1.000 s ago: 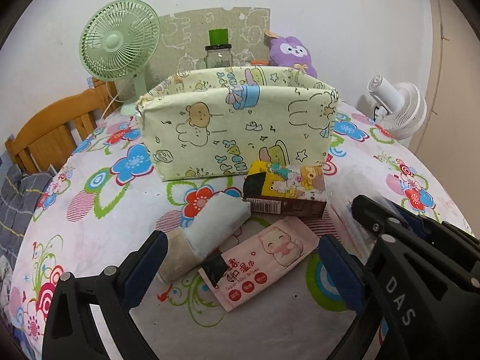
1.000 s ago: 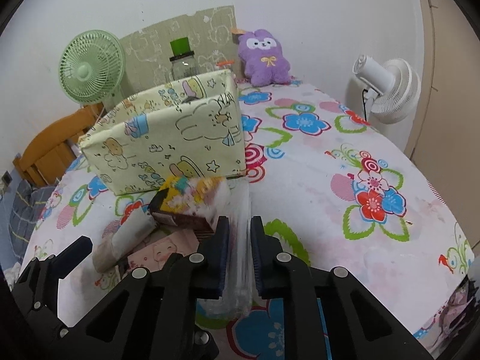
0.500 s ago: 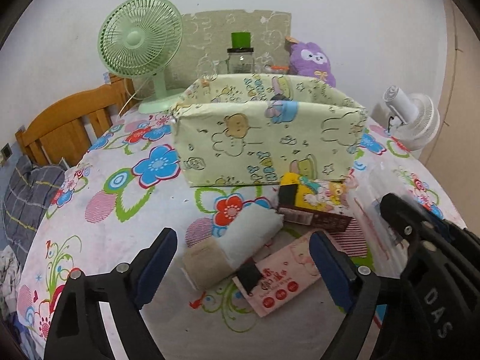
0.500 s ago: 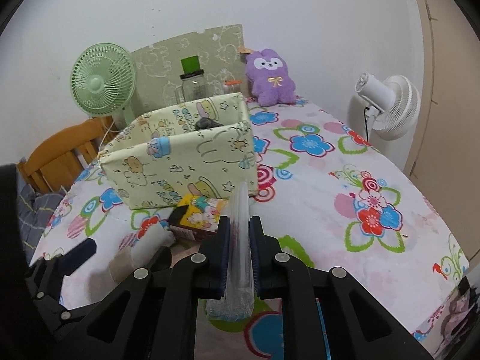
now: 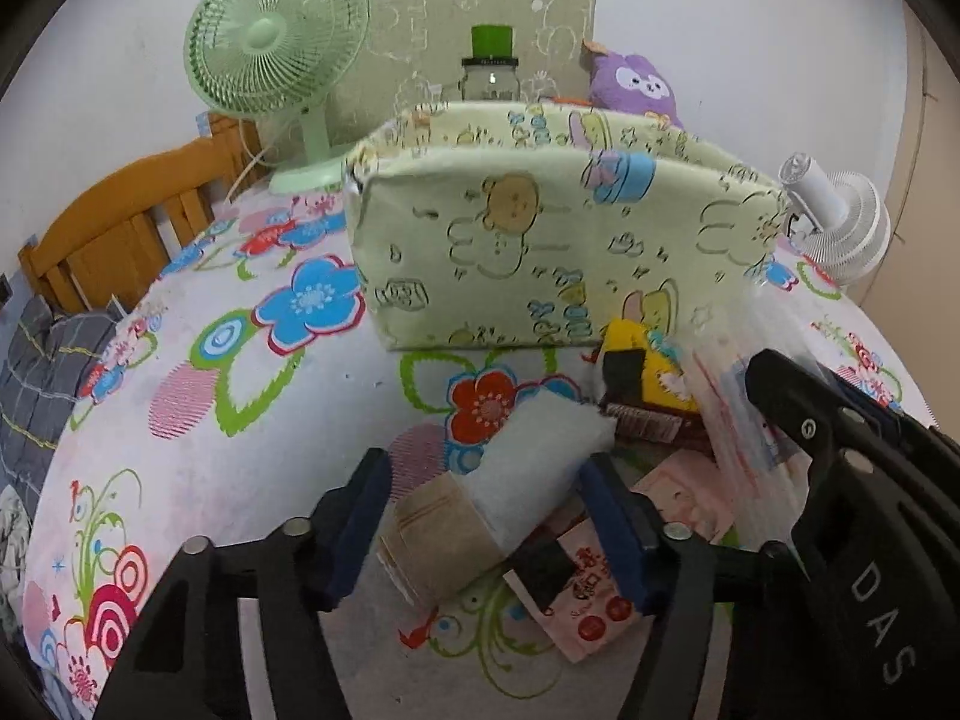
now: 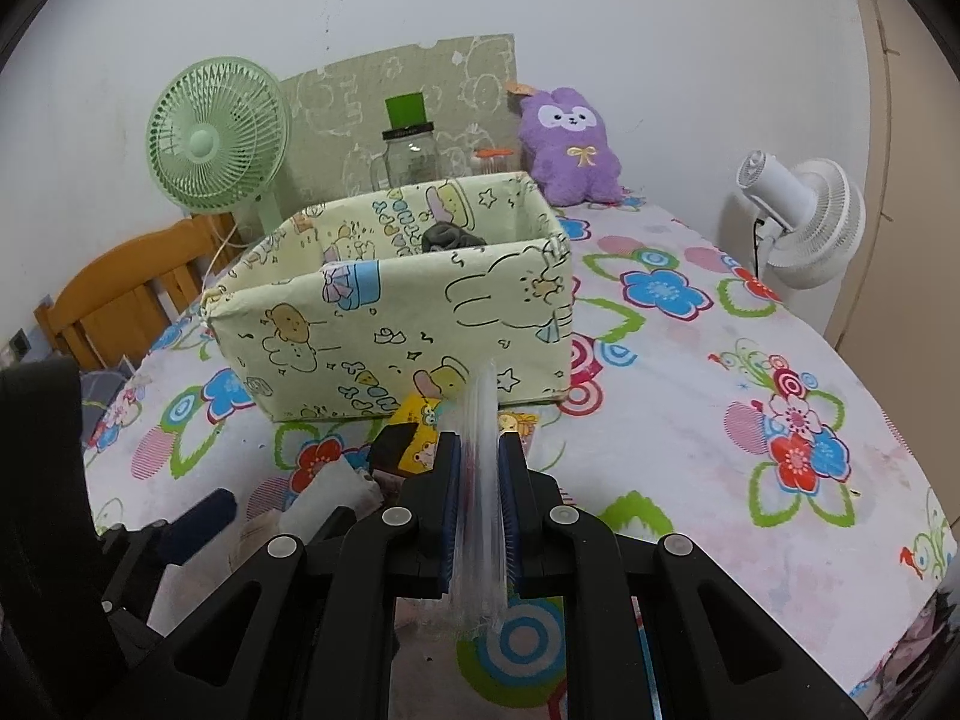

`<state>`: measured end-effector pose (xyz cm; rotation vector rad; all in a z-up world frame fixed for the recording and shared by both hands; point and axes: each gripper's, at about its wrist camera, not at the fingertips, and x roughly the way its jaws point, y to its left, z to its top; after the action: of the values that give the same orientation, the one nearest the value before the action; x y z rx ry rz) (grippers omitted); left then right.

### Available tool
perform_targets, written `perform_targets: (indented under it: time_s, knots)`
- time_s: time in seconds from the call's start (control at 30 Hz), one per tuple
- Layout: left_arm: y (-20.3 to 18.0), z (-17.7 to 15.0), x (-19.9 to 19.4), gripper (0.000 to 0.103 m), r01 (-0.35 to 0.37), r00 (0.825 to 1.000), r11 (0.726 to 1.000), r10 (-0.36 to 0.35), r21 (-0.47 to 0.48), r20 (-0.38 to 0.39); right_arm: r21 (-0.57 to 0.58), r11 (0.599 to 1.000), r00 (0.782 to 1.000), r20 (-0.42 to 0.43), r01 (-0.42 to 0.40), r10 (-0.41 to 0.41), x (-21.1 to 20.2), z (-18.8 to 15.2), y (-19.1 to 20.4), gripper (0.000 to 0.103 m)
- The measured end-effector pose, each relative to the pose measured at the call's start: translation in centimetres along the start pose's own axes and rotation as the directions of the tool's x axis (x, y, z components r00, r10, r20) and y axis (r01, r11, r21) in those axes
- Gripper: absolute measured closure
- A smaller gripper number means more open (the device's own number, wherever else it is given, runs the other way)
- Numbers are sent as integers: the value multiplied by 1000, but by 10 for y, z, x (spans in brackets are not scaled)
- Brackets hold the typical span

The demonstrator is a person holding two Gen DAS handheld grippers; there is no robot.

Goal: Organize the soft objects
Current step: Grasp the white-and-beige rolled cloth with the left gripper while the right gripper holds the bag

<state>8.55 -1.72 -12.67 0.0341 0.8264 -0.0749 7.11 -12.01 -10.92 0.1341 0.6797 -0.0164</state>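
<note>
Clear plastic pouch point(image 6: 483, 498) pinched in right claw point(image 6: 480, 462) near the fabric bin point(image 6: 390, 306), presumably for binning; left claw point(image 5: 480, 516), just closing, half-spread around paper-banded white roll point(image 5: 498, 492) on floral surface point(image 5: 240, 432).

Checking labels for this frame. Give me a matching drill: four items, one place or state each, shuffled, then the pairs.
Items:
1. clear plastic bag
2. white roll
3. purple plush
4. dark cloth

Places:
A. inside the fabric box
B. pinched in the right gripper
C. at the wall behind the box
D. between the left gripper fingers

Pairs: 1-B, 2-D, 3-C, 4-A
</note>
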Motion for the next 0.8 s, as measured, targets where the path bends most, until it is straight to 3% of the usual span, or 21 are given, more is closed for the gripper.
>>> perform_targets:
  time_s: [0.13, 0.27, 0.37, 0.8]
  knots:
    - [3, -2, 6, 50, 16, 1000, 1000, -17, -6, -26, -11, 1000, 1000, -25, 4, -4, 10, -1, 4, 87]
    - [2, -3, 4, 67, 41, 999, 999, -40, 6, -27, -11, 1000, 999, -33, 8, -9, 13, -2, 5, 87]
    - [2, -3, 3, 73, 45, 999, 999, -45, 8, -26, -8, 1000, 999, -34, 11, -11, 12, -3, 4, 87]
    - [-6, 1, -26, 76, 31, 999, 999, -31, 14, 41, 14, 1000, 1000, -1, -6, 6, -7, 0, -3, 87]
